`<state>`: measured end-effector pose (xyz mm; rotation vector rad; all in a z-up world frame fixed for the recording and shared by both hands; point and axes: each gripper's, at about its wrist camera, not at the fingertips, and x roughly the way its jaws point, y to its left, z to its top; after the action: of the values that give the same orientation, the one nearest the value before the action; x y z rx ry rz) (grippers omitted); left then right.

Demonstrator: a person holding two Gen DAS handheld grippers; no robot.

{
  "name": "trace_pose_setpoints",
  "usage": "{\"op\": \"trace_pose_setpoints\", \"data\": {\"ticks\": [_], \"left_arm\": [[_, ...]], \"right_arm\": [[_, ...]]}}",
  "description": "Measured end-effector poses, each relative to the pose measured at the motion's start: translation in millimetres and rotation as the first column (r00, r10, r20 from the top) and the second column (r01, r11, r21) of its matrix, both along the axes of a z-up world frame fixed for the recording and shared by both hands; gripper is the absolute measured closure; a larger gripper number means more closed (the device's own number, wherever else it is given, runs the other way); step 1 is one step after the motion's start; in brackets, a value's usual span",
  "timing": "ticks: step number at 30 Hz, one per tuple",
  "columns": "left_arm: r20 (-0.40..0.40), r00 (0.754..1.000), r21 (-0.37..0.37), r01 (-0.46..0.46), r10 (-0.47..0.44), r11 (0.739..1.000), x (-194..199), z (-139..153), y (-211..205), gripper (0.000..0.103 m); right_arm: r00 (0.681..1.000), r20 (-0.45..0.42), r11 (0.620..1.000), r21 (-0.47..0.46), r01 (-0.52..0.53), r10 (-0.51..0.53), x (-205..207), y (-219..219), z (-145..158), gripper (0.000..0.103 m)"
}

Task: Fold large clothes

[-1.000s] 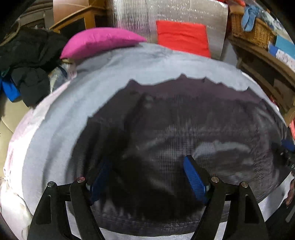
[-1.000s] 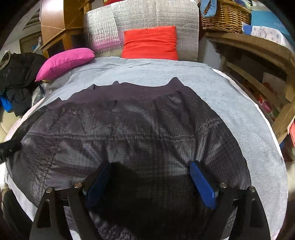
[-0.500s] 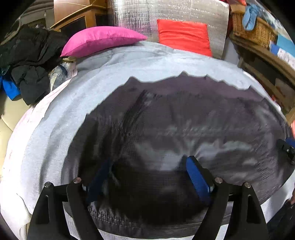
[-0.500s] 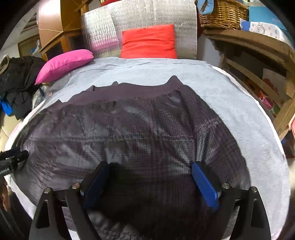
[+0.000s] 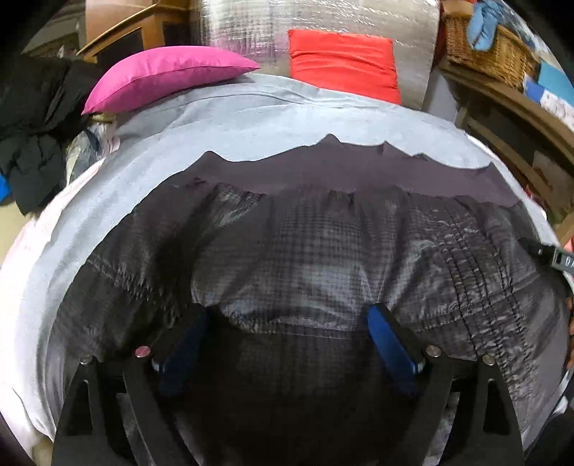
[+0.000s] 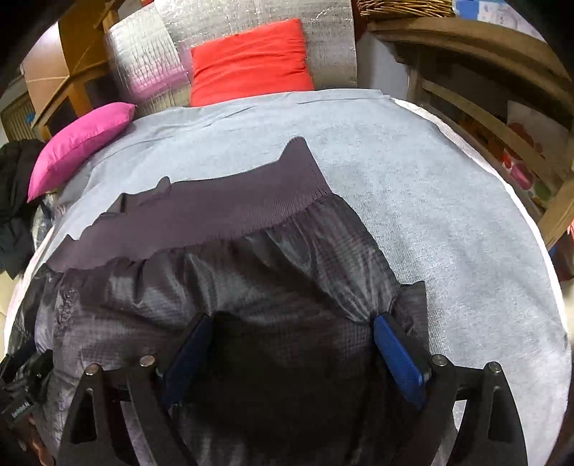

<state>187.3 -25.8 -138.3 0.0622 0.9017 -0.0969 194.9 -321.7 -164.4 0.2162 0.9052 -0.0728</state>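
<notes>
A large dark grey quilted jacket (image 5: pixel 323 243) lies spread on a light grey sheet (image 5: pixel 251 118), its ribbed hem (image 5: pixel 340 165) at the far side. My left gripper (image 5: pixel 287 315) is open, its blue pads wide apart low over the jacket's near-left part. My right gripper (image 6: pixel 292 319) is open too, low over the jacket's near-right part (image 6: pixel 269 286), with puffed fabric bulging between the pads. The ribbed hem (image 6: pixel 215 215) shows beyond it. The right gripper's tip shows at the right edge of the left wrist view (image 5: pixel 552 254).
A pink cushion (image 5: pixel 161 79) and a red cushion (image 5: pixel 344 64) lie at the far end before a silver foil panel (image 5: pixel 287 28). Dark clothes (image 5: pixel 32 125) are heaped at left. Wooden shelves (image 6: pixel 484 100) and a wicker basket (image 5: pixel 491 50) stand at right.
Both grippers have come down and forward onto the jacket. The fabric has bunched and puffed up between and ahead of the pads. The right view has tilted left.
</notes>
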Motion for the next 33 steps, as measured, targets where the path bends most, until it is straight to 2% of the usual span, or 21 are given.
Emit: {"op": "trace_pose_setpoints", "data": {"ticks": [3,5,7,11,13,16,19,23,26,33], "left_arm": [[-0.018,1.0,-0.004,-0.009,0.009,1.0,0.0,9.9,0.5,0.012],[0.023,1.0,-0.023,-0.001,0.001,1.0,-8.2,20.6,2.6,0.012],[0.07,0.998,-0.007,0.009,-0.009,1.0,-18.1,28.0,0.3,0.012],[0.047,0.999,-0.011,0.009,-0.009,1.0,-27.5,24.1,-2.7,0.012],[0.031,1.0,-0.019,0.002,-0.002,1.0,-32.8,24.3,-3.1,0.012],[0.04,0.999,-0.014,-0.007,0.008,1.0,-43.1,32.3,-3.1,0.012],[0.068,0.998,-0.005,0.006,-0.005,1.0,-56.5,45.3,0.1,0.012],[0.102,0.995,-0.002,-0.004,0.004,1.0,-74.8,61.3,5.3,0.012],[0.112,0.994,-0.009,-0.009,0.01,1.0,-88.5,68.2,8.8,0.012],[0.135,0.99,0.03,-0.033,0.029,0.999,-125.0,75.2,17.0,0.012]], "right_arm": [[1.0,-0.003,1.0,-0.018,0.005,-0.005,-2.0,1.8,8.2,0.01],[0.998,0.059,0.999,-0.037,0.014,-0.012,-15.2,6.6,25.1,0.01],[0.992,0.126,0.999,-0.031,0.02,-0.016,-33.1,12.9,39.9,0.01],[0.98,0.198,0.998,-0.064,-0.005,0.017,-70.9,37.4,47.7,0.01],[0.983,0.18,0.996,-0.09,-0.021,0.037,-79.0,48.2,36.9,0.01],[0.995,0.083,0.99,-0.13,-0.051,0.062,-73.1,55.8,10.2,0.009],[0.996,0.084,0.989,-0.145,-0.028,0.04,-75.2,58.8,21.3,0.009],[0.979,0.196,0.989,-0.147,-0.026,0.054,-100.9,72.8,61.2,0.009],[0.965,0.249,0.99,-0.135,-0.042,0.075,-127.6,88.4,75.1,0.009],[0.951,0.295,0.992,-0.104,-0.068,0.096,-184.4,118.6,71.4,0.009]]}}
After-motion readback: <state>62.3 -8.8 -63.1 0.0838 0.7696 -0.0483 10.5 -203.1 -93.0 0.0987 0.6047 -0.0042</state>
